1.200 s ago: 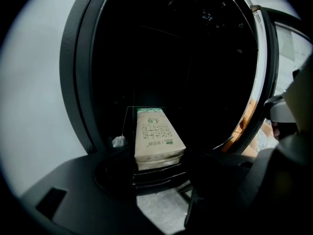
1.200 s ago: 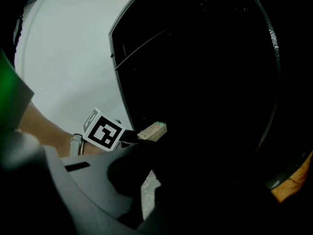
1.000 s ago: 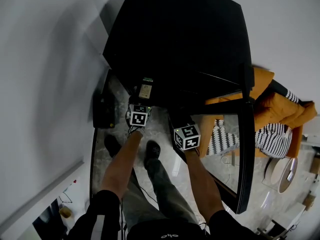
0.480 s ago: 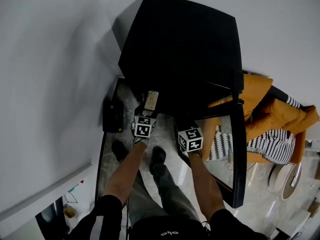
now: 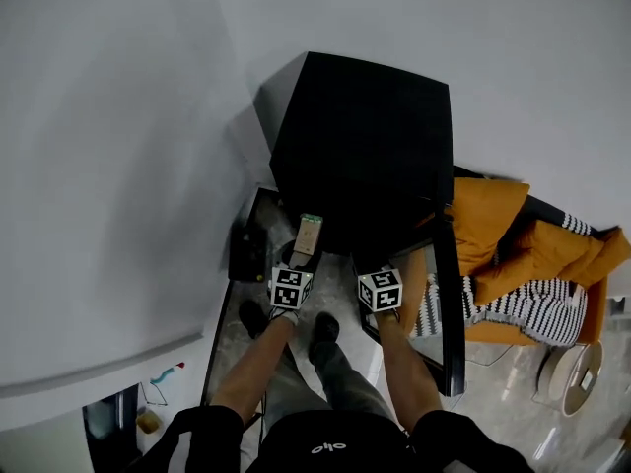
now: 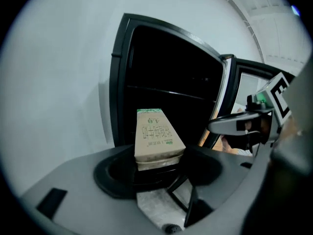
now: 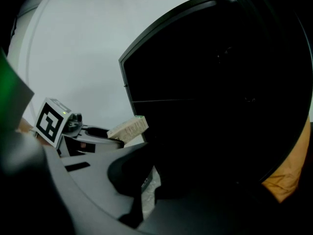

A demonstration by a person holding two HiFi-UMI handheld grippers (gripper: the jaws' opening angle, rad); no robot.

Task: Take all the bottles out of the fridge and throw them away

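In the head view I look down at a black fridge (image 5: 365,146) that stands against a white wall (image 5: 118,116). The fridge door (image 5: 446,294) hangs open at 3 o'clock. The floor (image 5: 232,328) is grey stone with pale streaks, and my shoes (image 5: 323,325) stand on it at 6 o'clock. At 4 o'clock, behind the door, lie an orange cloth (image 5: 493,215) and a black and white striped cushion (image 5: 523,308). My left hand-held gripper (image 5: 299,264) is grasping a tan carton (image 5: 310,235) with green print, out in front of the fridge, above the floor. My right hand-held gripper (image 5: 373,269) is just beside it, next to the door.

In the left gripper view the carton sits in the middle, pinched between my two jaws, with its far end pointing at the dark fridge. A thin shelf line runs across inside the fridge. The white wall fills the 9 o'clock side. My right hand-held gripper shows at 3 o'clock. A bit of the grey floor shows at 6 o'clock.

In the right gripper view my jaws are clenched with nothing in them. The dark fridge fills the right side. The left hand-held gripper and the carton are at 9 o'clock, with the white wall behind. A bit of orange shows at 4 o'clock.
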